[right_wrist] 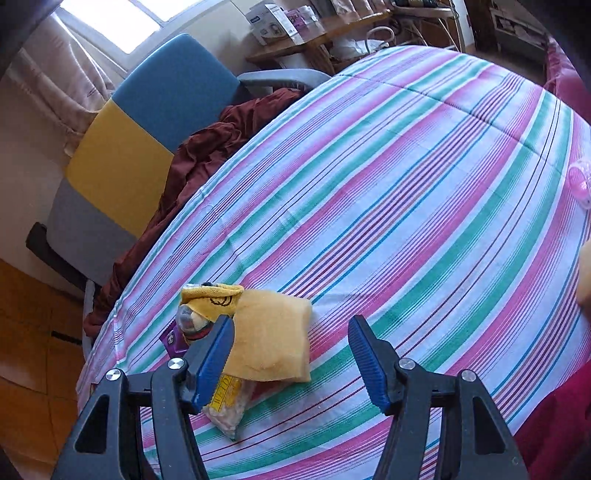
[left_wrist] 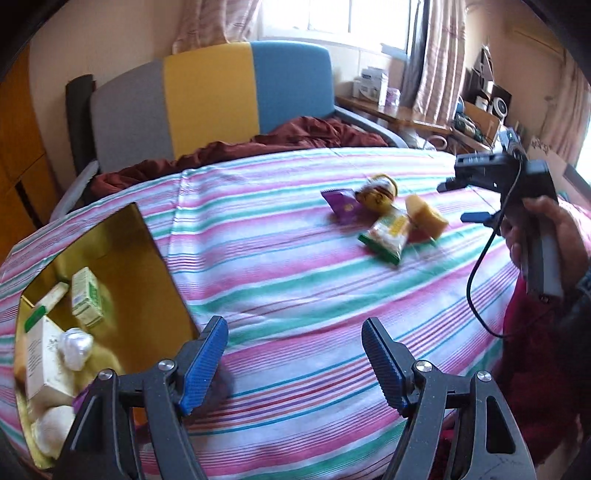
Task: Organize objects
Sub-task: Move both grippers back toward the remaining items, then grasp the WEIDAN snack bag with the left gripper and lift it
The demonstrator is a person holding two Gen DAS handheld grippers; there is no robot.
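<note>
Both claws hang empty over the striped bed [right_wrist: 424,192]: the left claw [left_wrist: 295,363] gapes beside the yellow box [left_wrist: 147,266], the right claw [right_wrist: 291,360] half-open above the yellow sponge [right_wrist: 273,332].

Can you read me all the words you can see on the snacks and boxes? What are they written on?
"WELD": black letters on the yellow label of the clear snack packet; the rest is hidden behind the gripper finger.
Purple packet: print too blurred to read.
Cartons in the gold box: text too small to read.
White boxes on the far shelf: unreadable.

Bright daylight from the window [left_wrist: 332,14] — fisheye-bent edges, slight motion blur.
</note>
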